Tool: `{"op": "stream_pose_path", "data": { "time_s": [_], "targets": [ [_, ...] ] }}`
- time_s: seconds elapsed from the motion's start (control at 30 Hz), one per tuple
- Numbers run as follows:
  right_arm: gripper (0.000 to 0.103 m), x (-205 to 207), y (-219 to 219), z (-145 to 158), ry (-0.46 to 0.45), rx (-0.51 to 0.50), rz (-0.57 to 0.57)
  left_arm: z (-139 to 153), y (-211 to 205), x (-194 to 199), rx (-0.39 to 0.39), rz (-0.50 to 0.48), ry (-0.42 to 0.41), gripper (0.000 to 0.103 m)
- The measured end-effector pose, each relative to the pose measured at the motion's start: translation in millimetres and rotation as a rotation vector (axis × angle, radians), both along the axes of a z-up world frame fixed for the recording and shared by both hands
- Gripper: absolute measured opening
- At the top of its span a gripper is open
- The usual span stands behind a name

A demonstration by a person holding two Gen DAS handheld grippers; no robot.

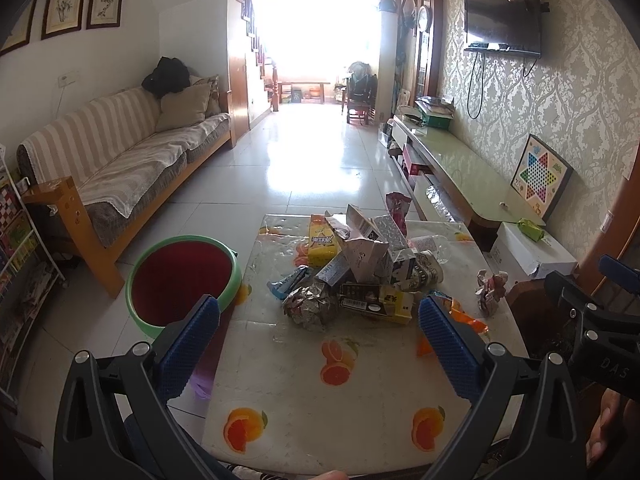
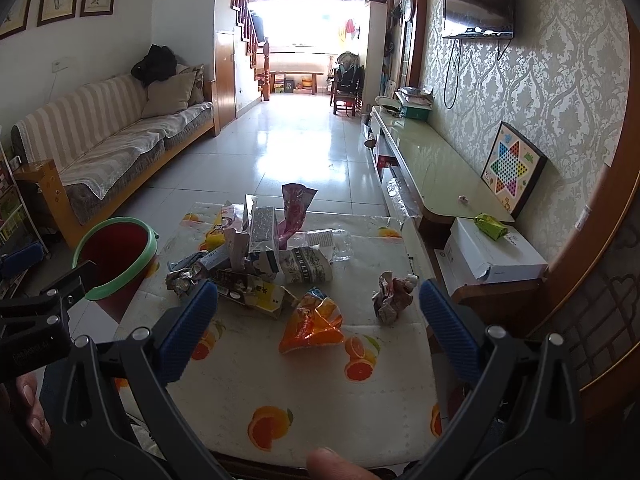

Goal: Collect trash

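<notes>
A pile of trash lies on a small table with an orange-fruit cloth: crushed cartons, a yellow box, a foil ball, a clear bottle. An orange wrapper and a crumpled paper ball lie nearer, apart from the pile. A red bin with a green rim stands on the floor left of the table; it also shows in the right wrist view. My left gripper is open and empty above the table's near half. My right gripper is open and empty, just short of the orange wrapper.
A striped sofa runs along the left wall. A long low TV cabinet with a checkers board runs along the right. A white box sits right of the table. Tiled floor stretches beyond.
</notes>
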State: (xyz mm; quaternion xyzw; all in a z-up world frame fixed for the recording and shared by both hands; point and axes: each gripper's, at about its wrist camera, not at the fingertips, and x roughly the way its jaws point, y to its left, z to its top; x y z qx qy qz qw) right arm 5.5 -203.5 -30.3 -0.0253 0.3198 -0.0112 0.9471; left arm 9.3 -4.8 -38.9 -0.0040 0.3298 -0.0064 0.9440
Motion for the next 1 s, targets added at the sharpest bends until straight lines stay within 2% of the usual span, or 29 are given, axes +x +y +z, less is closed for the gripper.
{"op": "stream_pose_path", "data": {
  "time_s": [0.23, 0.47, 0.6, 0.67, 0.73, 0.93, 1.0],
  "targets": [
    [0.1, 12, -18, -36, 0.073, 0.024, -0.037, -35, -3, 21, 0.02, -0.034, 0.089, 0.095],
    [0.1, 20, -32, -58, 0.115, 0.041, -0.052, -70, -11, 63, 0.024, -0.131, 0.19, 0.095],
    [0.1, 20, -38, -66, 0.125, 0.058, -0.054, -93, -4, 94, 0.096, -0.097, 0.24, 0.095],
    [0.1, 19, -42, -71, 0.134, 0.067, -0.059, -112, 1, 112, 0.129, -0.103, 0.292, 0.095],
    [0.1, 18, -47, -75, 0.141, 0.077, -0.066, -128, 8, 129, 0.118, -0.114, 0.327, 0.095],
    [0.1, 18, -64, -86, 0.17, 0.099, -0.083, -173, 13, 171, 0.163, -0.137, 0.431, 0.095],
    [0.1, 17, -71, -88, 0.173, 0.11, -0.096, -183, 14, 181, 0.151, -0.133, 0.454, 0.095]
  ]
}}
